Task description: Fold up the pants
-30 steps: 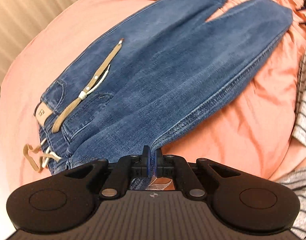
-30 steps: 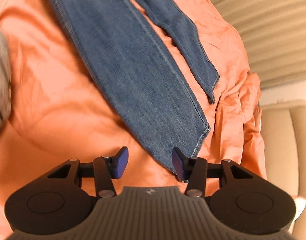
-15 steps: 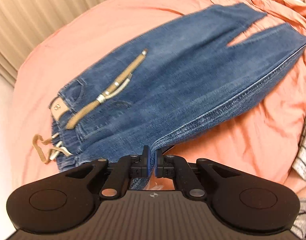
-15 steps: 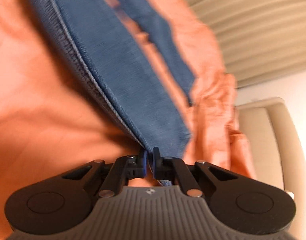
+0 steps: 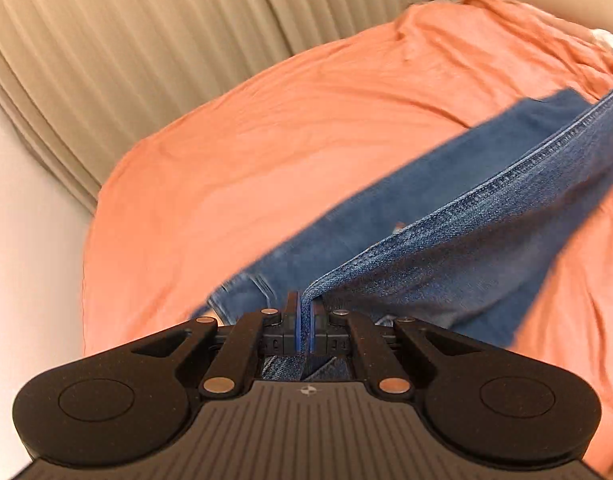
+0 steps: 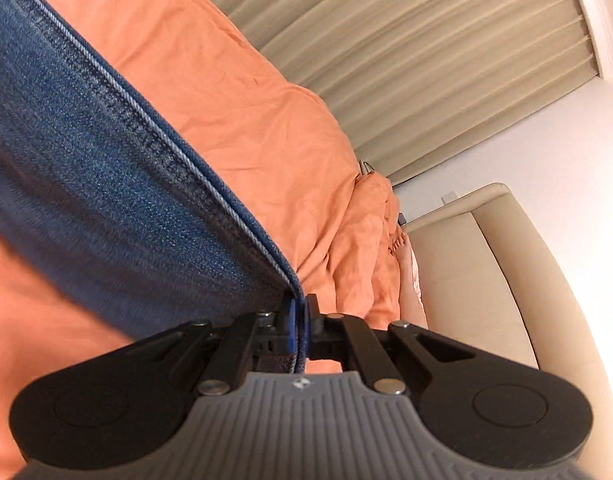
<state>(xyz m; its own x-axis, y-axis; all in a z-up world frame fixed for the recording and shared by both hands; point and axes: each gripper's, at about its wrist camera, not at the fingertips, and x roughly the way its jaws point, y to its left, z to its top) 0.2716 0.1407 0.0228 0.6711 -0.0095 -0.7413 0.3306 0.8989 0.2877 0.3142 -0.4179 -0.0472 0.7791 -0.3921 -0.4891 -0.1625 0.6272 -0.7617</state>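
The blue denim pants (image 5: 446, 240) are lifted off the orange bed cover (image 5: 286, 128). My left gripper (image 5: 304, 316) is shut on the pants' side seam, and the cloth runs taut from it up to the right. My right gripper (image 6: 300, 320) is shut on the seam edge of a pant leg (image 6: 86, 152), which stretches up to the upper left above the orange cover (image 6: 246, 100). The waistband and belt are hidden.
Beige pleated curtains (image 5: 126, 40) hang behind the bed and also show in the right wrist view (image 6: 426, 40). A cream padded headboard (image 6: 466, 272) stands at the right. A white wall (image 6: 546, 140) is beyond it.
My right gripper closed on the pant leg edge and lifted it. Both grippers rose and tilted up, pulling the pants taut off the bed; the belt and waistband left the left view.
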